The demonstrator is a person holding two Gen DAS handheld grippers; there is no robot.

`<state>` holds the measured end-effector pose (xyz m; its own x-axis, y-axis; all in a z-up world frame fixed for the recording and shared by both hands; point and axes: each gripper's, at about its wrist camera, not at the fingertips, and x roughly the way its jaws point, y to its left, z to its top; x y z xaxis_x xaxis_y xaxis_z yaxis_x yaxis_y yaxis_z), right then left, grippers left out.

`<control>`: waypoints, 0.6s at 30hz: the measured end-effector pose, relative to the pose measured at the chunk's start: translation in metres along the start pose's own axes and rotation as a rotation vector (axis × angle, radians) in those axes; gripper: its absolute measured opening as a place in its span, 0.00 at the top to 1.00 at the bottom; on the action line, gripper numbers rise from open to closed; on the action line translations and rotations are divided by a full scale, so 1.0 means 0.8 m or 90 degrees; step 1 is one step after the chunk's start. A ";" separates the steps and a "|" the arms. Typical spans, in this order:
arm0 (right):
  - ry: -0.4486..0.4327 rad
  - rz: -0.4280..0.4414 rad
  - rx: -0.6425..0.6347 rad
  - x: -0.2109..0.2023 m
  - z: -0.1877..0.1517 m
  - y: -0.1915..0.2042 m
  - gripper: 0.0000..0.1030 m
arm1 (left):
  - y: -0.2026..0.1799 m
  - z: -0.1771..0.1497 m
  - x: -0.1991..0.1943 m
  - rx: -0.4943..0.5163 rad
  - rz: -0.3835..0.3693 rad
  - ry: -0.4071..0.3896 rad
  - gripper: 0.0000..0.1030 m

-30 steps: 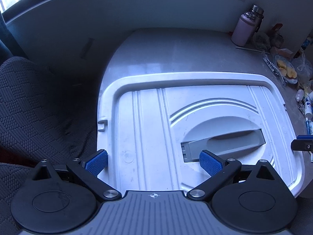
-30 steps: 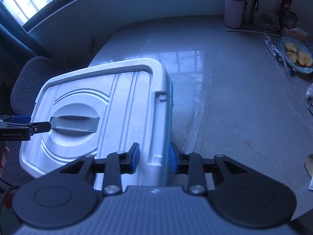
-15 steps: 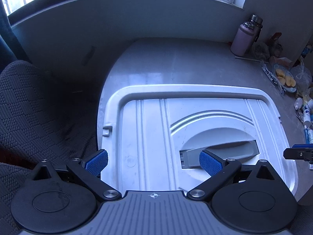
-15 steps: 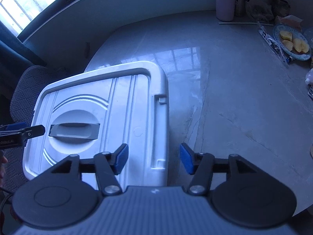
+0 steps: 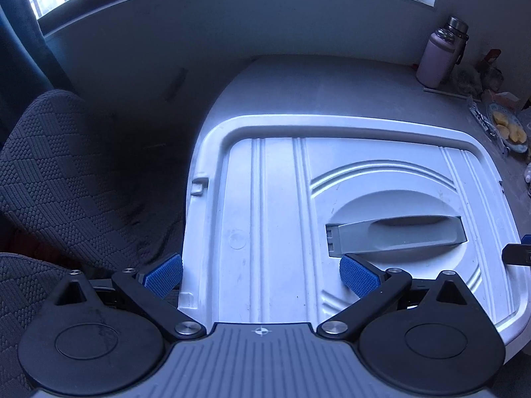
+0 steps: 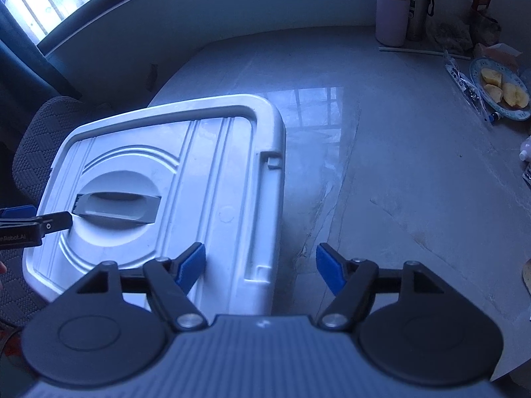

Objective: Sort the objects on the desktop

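Note:
A white storage box with a closed lid (image 5: 272,205) and a grey recessed handle (image 5: 395,237) stands at the desk's left end; it also shows in the right wrist view (image 6: 212,172). My left gripper (image 5: 262,273) is open and empty, above the lid's near left part. My right gripper (image 6: 260,267) is open and empty, above the box's right edge near a latch (image 6: 273,162). A fingertip of the left gripper (image 6: 49,224) shows at the lid's left side in the right wrist view.
A grey marble desk (image 6: 398,165) extends right. At its far right are a pink bottle (image 6: 391,16), a steel flask (image 6: 418,3), a plate of fruit slices (image 6: 501,89) and a packaged pen (image 6: 464,86). A dark fabric chair (image 5: 66,172) stands left of the box.
My right gripper opened wide and drew back from the box's right edge. Both grippers rose, so the box looks smaller and further away.

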<state>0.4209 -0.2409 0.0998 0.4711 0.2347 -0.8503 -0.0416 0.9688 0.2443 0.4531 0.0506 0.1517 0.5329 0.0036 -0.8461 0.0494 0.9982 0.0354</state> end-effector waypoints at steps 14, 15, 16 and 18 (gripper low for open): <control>-0.084 0.008 -0.010 -0.051 -0.029 0.042 0.28 | 0.014 -0.036 -0.083 -0.037 0.001 -0.114 0.01; -0.096 0.002 -0.014 -0.059 -0.034 0.048 0.28 | 0.014 -0.043 -0.096 -0.034 0.008 -0.134 0.01; -0.108 -0.004 -0.019 -0.067 -0.040 0.053 0.28 | 0.013 -0.053 -0.109 -0.029 0.017 -0.158 0.01; -0.132 -0.012 -0.029 -0.085 -0.056 0.065 0.28 | 0.012 -0.076 -0.137 -0.017 0.034 -0.207 0.01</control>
<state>0.3469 -0.2029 0.1497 0.6435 0.1993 -0.7390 -0.0690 0.9767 0.2033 0.3441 0.0637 0.2124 0.7759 0.0411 -0.6295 -0.0058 0.9983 0.0580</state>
